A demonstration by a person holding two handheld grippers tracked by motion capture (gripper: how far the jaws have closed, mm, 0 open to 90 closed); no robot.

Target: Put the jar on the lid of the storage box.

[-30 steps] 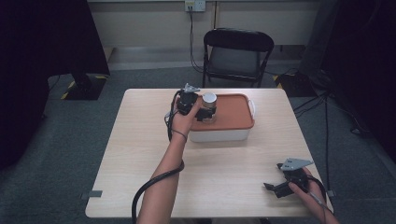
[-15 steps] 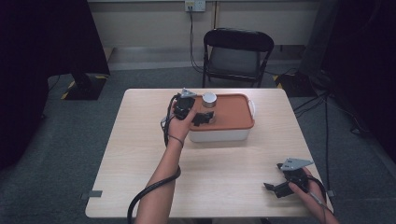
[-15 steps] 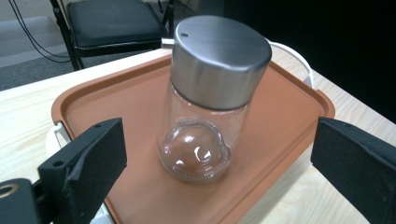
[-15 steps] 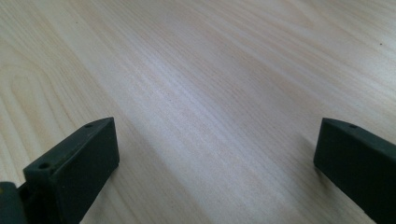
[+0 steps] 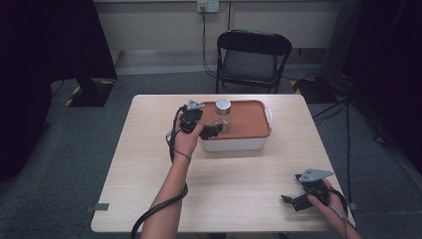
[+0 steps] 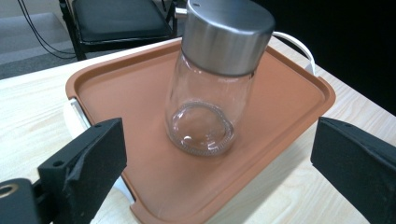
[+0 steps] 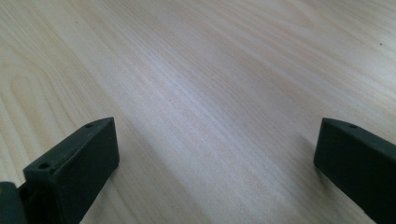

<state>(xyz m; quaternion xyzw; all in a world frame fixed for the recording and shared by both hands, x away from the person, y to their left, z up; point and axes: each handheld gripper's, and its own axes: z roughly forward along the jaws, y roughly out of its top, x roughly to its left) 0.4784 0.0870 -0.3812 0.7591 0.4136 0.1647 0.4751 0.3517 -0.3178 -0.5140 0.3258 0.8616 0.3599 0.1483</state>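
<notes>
Jar [image 6: 212, 79] on lid [image 6: 289, 93], box [image 5: 234, 144] beneath

Dim room, dark at both sides of the high view; soft overhead light falls on the pale table [image 5: 239, 174]. Glare streaks the jar [image 6: 212, 79] and its steel lid. Gripper views sharp centrally, near jaws softly blurred

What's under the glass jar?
The glass jar stands on the orange lid of a white container. The lid hides the container's contents.
</notes>
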